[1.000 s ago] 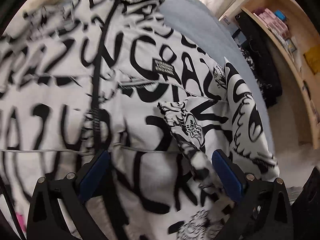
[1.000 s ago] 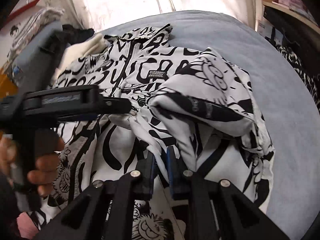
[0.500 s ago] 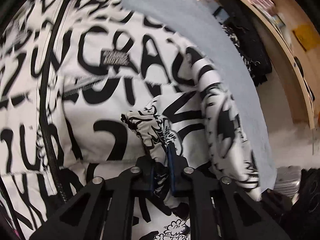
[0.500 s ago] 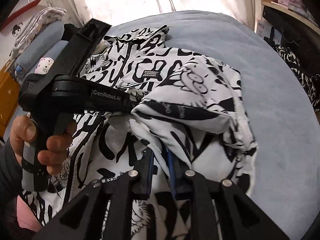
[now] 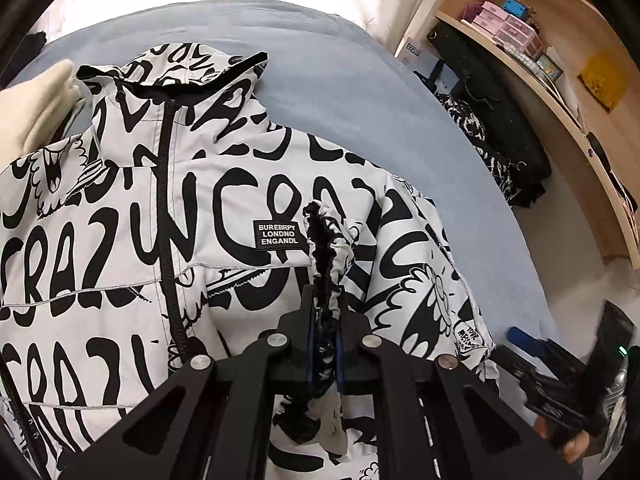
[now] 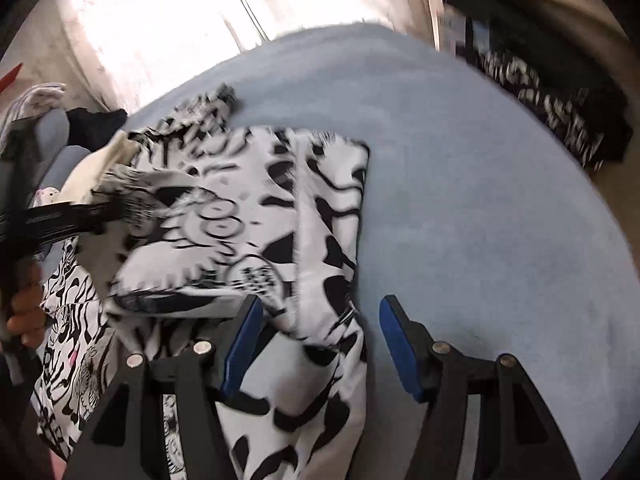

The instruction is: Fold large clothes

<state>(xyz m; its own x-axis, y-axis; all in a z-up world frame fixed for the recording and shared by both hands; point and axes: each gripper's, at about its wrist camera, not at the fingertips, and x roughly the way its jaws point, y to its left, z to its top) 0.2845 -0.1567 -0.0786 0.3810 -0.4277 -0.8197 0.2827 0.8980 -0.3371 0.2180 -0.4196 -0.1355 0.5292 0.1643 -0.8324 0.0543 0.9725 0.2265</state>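
Note:
A white jacket point(image 5: 120, 240) with black graffiti lettering lies zipped, front up, on the blue-grey bed point(image 5: 360, 80). My left gripper point(image 5: 325, 296) is shut on the gathered sleeve cuff point(image 5: 326, 236), which stands up out of its jaws above the chest label. In the blurred right wrist view the sleeve point(image 6: 240, 220) lies folded across the jacket body. My right gripper point(image 6: 320, 308) is opening there: its blue pads stand apart, with the sleeve's fold lying loose between them and neither pad pressing. The left gripper point(image 6: 60, 216) shows at the left edge, a hand on its handle.
A curved wooden shelf point(image 5: 560, 60) with boxes stands at the right, black patterned clothes point(image 5: 500, 140) piled below it. A cream garment point(image 5: 36, 100) lies by the jacket's hood. Pillows point(image 6: 52, 132) sit at the bed's left; bare bed point(image 6: 480, 200) spreads to the right.
My left gripper closed on the sleeve cuff and rose with it. My right gripper let go of the sleeve fold, opened, and swung to the right.

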